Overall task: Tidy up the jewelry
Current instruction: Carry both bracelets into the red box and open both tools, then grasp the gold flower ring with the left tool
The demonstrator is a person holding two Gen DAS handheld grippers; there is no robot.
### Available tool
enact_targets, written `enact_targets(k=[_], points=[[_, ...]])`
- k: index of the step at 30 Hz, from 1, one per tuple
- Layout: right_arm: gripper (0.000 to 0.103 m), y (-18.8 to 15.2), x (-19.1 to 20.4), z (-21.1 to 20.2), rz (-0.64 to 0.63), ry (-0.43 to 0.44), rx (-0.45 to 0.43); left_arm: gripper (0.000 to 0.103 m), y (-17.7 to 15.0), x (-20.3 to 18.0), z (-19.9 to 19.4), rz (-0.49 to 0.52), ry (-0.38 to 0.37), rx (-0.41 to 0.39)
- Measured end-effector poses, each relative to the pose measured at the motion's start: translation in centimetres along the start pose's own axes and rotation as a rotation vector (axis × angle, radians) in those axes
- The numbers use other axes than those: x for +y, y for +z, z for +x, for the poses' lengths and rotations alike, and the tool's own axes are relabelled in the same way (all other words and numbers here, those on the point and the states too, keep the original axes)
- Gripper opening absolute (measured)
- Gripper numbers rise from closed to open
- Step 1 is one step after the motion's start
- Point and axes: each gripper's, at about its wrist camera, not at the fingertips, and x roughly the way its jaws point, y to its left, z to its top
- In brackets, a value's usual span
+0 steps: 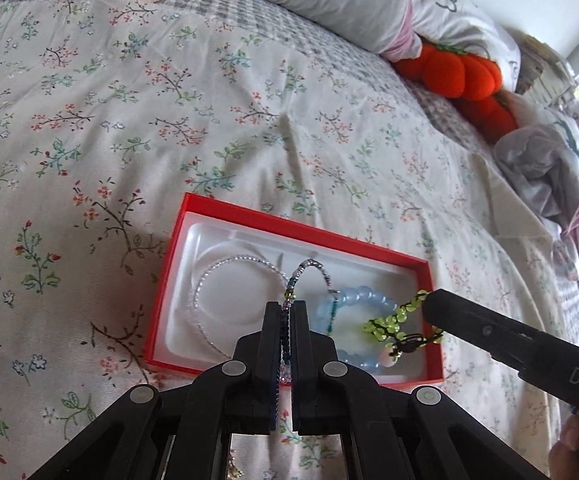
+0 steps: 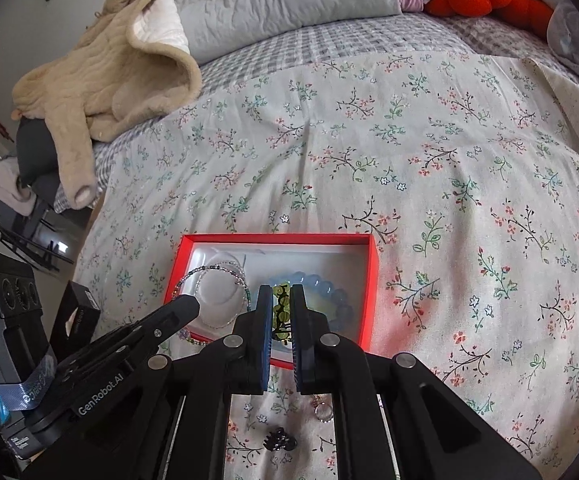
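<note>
Red box, lid off, white moulded liner, lying flat on the floral bedspread. Inside, at the 9 o'clock end: thin clear-bead bracelet, flat, a full circle. At the 3 o'clock end: pale blue chunky-bead bracelet, flat. Yellow-green bead bracelet on dark cord lies across the blue one, touching it, one end raised over the 3 o'clock wall. Multicoloured seed-bead strand arches up over the box middle. Outside the box, at 6 o'clock: small ring and dark cluster piece on the bedspread.
</note>
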Motion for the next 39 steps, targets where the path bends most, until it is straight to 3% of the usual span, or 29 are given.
enact_targets(k=[8,13,19,22,24,29,35,37,39], points=[[0.009,-0.2,0.7,0.6,-0.035,0.027,0.007,0.0,0.0,-0.3,0.9,0.077,0.129,-0.019],[0.009,0.0,0.7,0.7,-0.035,0.048,0.004,0.0,0.1,-0.3,1.1,0.087,0.148,-0.025],[0.01,-0.2,0.4,1.5,-0.052,-0.023,0.027,0.0,-0.1,-0.7,1.6,0.137,0.197,-0.003],[0.012,-0.2,-0.1,1.5,-0.042,-0.023,0.044,0.01,-0.2,-1.1,1.4,0.162,0.198,0.002],[0.021,-0.3,-0.2,1.1,-0.045,-0.024,0.041,0.025,-0.3,-1.3,1.0,0.175,0.202,-0.002],[0.038,-0.5,-0.5,-0.2,-0.056,-0.029,0.025,0.034,-0.8,-1.6,-0.1,0.197,0.21,-0.001],[0.04,-1.2,-0.9,-1.5,-0.058,-0.036,0.025,0.057,-1.6,-1.0,-2.2,0.215,0.242,-0.018],[0.044,-1.6,-0.9,-1.9,-0.066,-0.043,0.03,0.063,-2.1,-0.7,-2.8,0.222,0.257,-0.013],[0.054,-2.1,-0.9,-2.3,-0.078,-0.053,0.029,0.072,-2.7,-0.1,-3.5,0.218,0.274,-0.011]])
